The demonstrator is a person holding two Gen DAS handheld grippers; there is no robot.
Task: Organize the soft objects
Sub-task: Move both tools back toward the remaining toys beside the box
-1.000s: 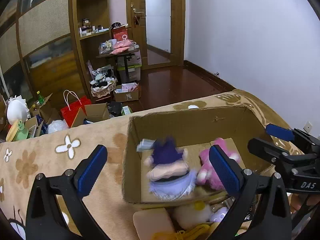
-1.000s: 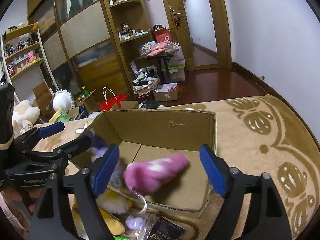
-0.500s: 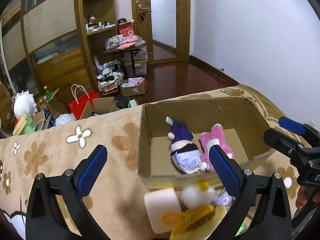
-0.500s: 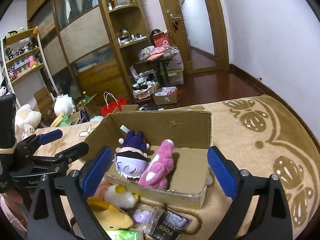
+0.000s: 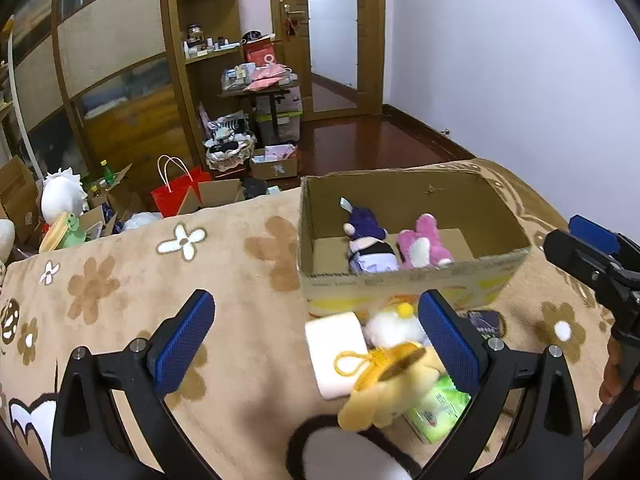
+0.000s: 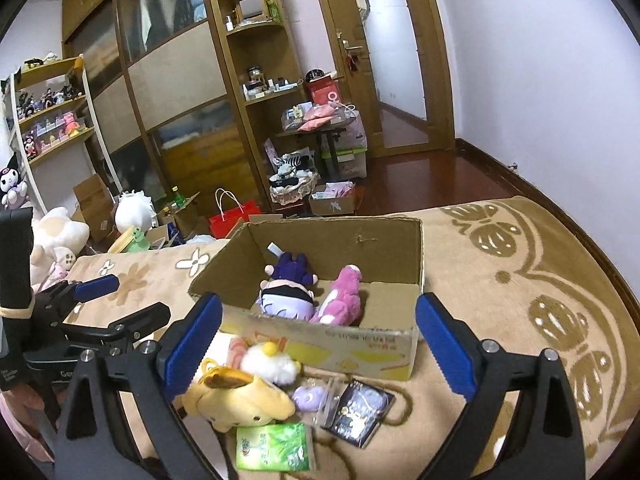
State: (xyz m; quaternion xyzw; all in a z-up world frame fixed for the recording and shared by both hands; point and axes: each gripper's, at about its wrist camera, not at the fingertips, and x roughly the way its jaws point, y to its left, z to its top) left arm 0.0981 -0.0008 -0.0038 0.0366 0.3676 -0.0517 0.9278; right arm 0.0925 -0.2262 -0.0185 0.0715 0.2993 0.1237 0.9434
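Observation:
A cardboard box (image 5: 412, 284) (image 6: 332, 344) stands on the beige blanket and holds a purple doll (image 5: 368, 248) (image 6: 288, 292) and a pink plush (image 5: 422, 246) (image 6: 342, 298). In front of it lie a yellow plush (image 5: 384, 396) (image 6: 240, 400), a white fluffy plush (image 5: 390, 326) (image 6: 268, 362) and a white foam block (image 5: 336, 352). My left gripper (image 5: 316, 344) is open and empty, near side of the pile. My right gripper (image 6: 320, 344) is open and empty, over the box's front wall.
A green tissue pack (image 6: 274, 448), a small purple toy (image 6: 308, 398) and a dark card pack (image 6: 358, 408) lie by the plushes. A black-and-white plush (image 5: 340, 456) is at the near edge. Cluttered floor, shelves and a red bag (image 5: 180, 196) lie beyond the blanket.
Both grippers have pulled back from the box, empty. The purple doll and pink plush, blurred and moving a second ago, now lie still inside the box.

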